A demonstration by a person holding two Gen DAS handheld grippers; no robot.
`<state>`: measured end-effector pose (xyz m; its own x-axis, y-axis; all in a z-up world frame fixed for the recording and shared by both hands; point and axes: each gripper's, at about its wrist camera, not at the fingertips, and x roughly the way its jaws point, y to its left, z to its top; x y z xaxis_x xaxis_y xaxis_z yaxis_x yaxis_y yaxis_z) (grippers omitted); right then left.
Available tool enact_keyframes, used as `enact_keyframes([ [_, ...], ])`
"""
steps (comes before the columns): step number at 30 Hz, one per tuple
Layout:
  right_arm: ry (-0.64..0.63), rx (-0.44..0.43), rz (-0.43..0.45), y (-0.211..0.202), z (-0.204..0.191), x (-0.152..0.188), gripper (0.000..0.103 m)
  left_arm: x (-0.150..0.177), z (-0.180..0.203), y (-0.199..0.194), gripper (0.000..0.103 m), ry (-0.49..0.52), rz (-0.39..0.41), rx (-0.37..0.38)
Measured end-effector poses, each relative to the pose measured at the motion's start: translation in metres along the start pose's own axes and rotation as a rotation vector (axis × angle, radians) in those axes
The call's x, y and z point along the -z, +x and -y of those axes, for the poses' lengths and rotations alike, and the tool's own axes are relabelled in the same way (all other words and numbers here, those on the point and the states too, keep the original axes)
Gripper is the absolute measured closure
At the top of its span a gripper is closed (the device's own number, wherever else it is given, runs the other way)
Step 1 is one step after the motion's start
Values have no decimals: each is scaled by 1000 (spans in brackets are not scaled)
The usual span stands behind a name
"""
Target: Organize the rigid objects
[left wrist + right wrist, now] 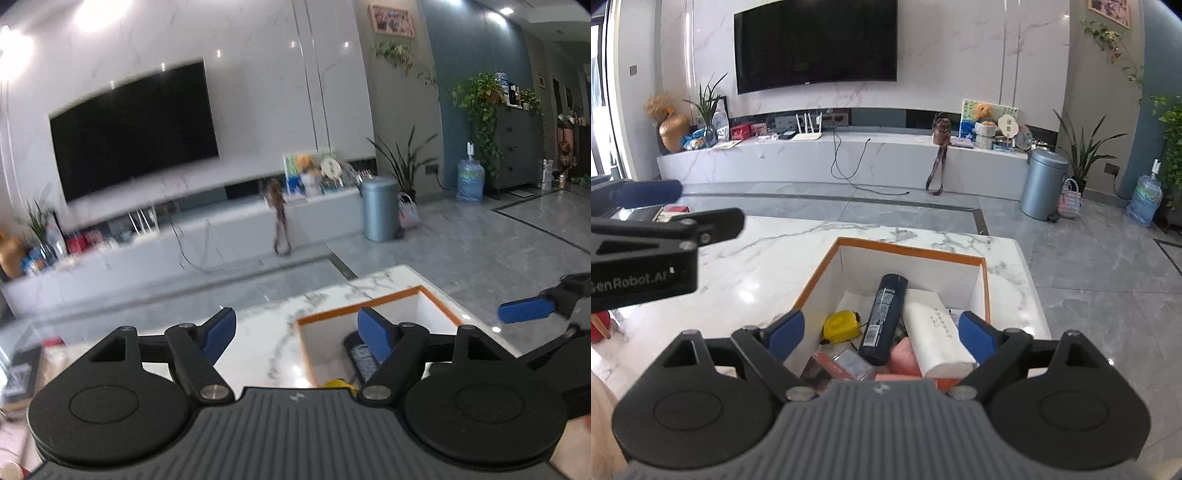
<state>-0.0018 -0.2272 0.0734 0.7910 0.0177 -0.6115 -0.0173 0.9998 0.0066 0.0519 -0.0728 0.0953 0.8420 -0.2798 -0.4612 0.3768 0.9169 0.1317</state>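
Note:
An open white box with an orange rim (pixel 908 248) stands on the marble table (pixel 757 258). In it lie a dark blue bottle (pixel 882 317), a yellow tape measure (pixel 842 325), a white block (pixel 938 332), a pink object (pixel 905 356) and a small reddish box (pixel 836 365). My right gripper (pixel 881 332) is open and empty above the box's near side. My left gripper (pixel 297 334) is open and empty above the box's left rim (pixel 354 306); the bottle (pixel 364 356) and the tape measure (pixel 338 383) partly show there. The left gripper also appears at the left of the right wrist view (pixel 646 221).
The table's far edge drops to a grey tiled floor (pixel 1089 266). A TV bench (pixel 849 155) with cables runs along the far wall. A metal bin (pixel 1043 182) and a water jug (pixel 1143 199) stand at the right. Books lie at the table's left (pixel 22 373).

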Motion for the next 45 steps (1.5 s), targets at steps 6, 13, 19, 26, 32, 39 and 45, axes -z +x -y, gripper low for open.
enact_keyframes([
  [6, 21, 49, 45, -24, -9, 31, 11, 25, 5, -23, 10, 42, 74, -71],
  [13, 19, 100, 62, -27, -20, 67, 10, 55, 0, -27, 10, -13, 40, -98],
  [19, 25, 109, 38, -12, -20, 88, 10, 87, -17, -22, 10, -107, -28, -111],
  [26, 88, 110, 29, 2, -12, 96, 10, 115, -31, -11, 10, -148, -97, -103],
  [32, 113, 140, 3, 13, -8, 98, 10, 122, -32, 0, 10, -173, -123, -83],
  [39, 93, 162, -21, 22, -10, 98, 10, 127, -29, 8, 9, -163, -136, -77],
  [45, 90, 163, -24, 25, -12, 98, 10, 128, -28, 10, 9, -149, -147, -80],
])
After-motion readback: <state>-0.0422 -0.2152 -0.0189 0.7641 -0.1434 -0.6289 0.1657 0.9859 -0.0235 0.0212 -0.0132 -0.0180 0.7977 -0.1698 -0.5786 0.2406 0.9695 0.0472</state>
